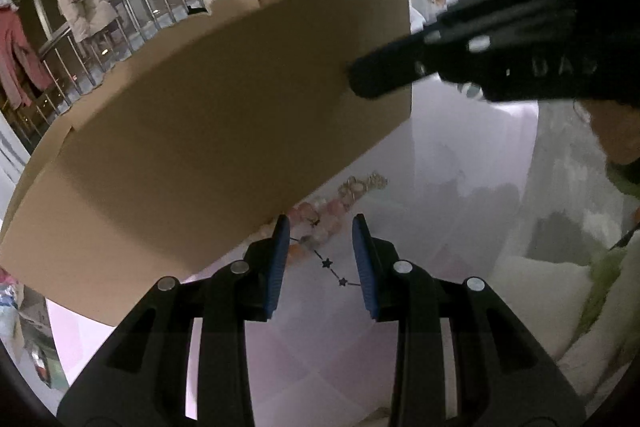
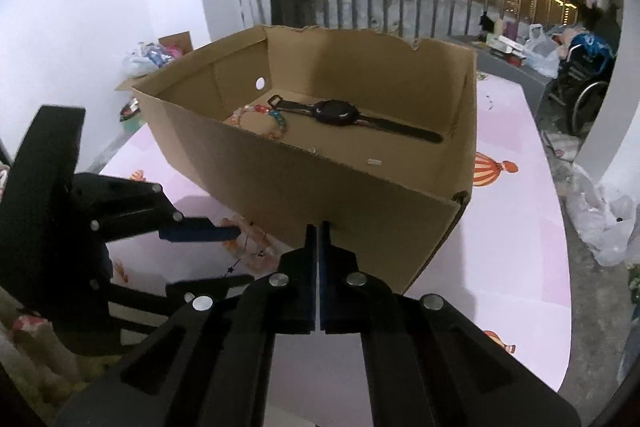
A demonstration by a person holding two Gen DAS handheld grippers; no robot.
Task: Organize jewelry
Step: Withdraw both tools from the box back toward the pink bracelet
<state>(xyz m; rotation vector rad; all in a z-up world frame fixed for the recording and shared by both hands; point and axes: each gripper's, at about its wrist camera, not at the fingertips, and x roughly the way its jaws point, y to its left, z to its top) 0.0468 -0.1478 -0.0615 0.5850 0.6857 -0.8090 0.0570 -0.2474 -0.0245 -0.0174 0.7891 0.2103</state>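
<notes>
The right hand-held gripper (image 2: 319, 227) has its jaws pressed together, pinching the near wall of the cardboard box (image 2: 320, 179) close to its right corner. The left hand-held gripper (image 1: 320, 227) stands partly spread, holding nothing, its blue pads (image 1: 277, 267) poised over loose jewelry on the table (image 1: 440, 187): a thin chain with dark stars (image 1: 328, 262) and pale pink beads (image 1: 320, 211) just beside the box. Inside the box lie a black wristwatch (image 2: 340, 113) and, to its left, a multicoloured bead bracelet (image 2: 264, 121).
</notes>
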